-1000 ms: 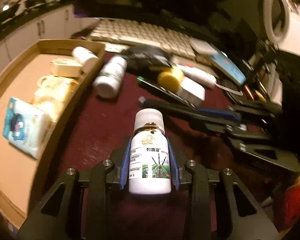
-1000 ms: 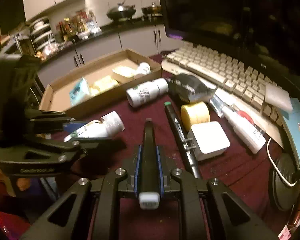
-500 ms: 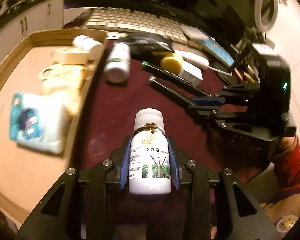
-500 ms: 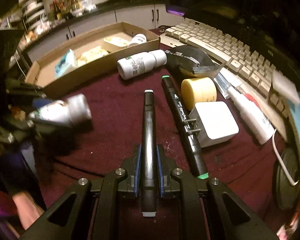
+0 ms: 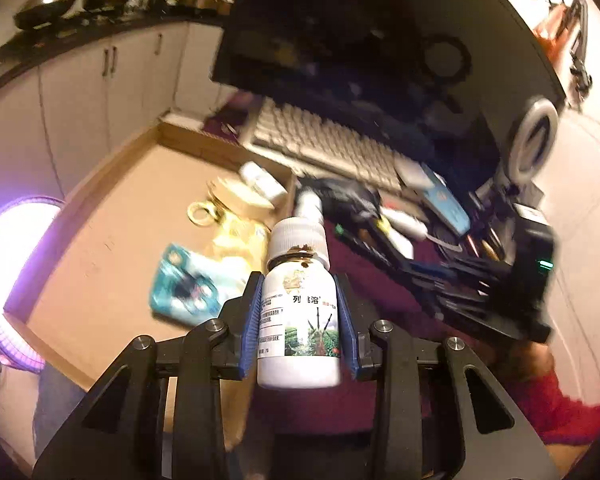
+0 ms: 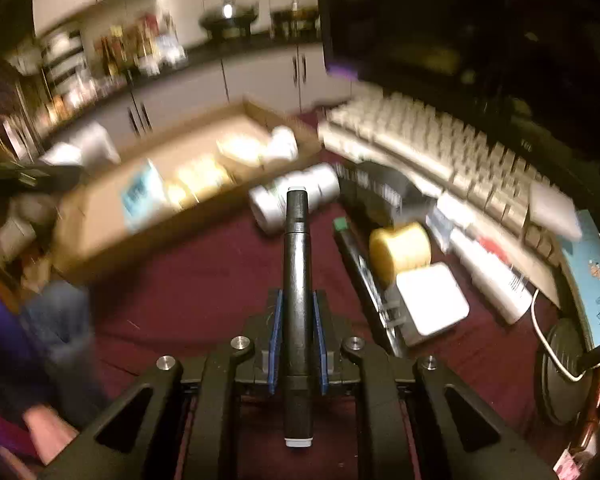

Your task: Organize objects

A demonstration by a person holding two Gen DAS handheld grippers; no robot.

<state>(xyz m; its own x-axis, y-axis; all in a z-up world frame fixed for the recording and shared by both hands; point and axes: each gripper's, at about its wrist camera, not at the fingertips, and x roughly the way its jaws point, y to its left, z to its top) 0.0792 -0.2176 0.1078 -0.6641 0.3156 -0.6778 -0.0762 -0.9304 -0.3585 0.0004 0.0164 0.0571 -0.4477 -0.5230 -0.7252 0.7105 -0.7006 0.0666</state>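
Lifted since before, white bottle (image 5: 299,322) clamped upright in left claw (image 5: 299,320), black marker (image 6: 297,304) lengthwise in right claw (image 6: 297,336).

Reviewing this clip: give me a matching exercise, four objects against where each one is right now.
Things:
1. small white bottle
2. black marker
3. teal packet
4. yellow tape roll

Places:
A. lying in the cardboard box
B. on the maroon cloth beside the white adapter
C. clamped in the left gripper
D. clamped in the right gripper

Pairs: 1-C, 2-D, 3-A, 4-B
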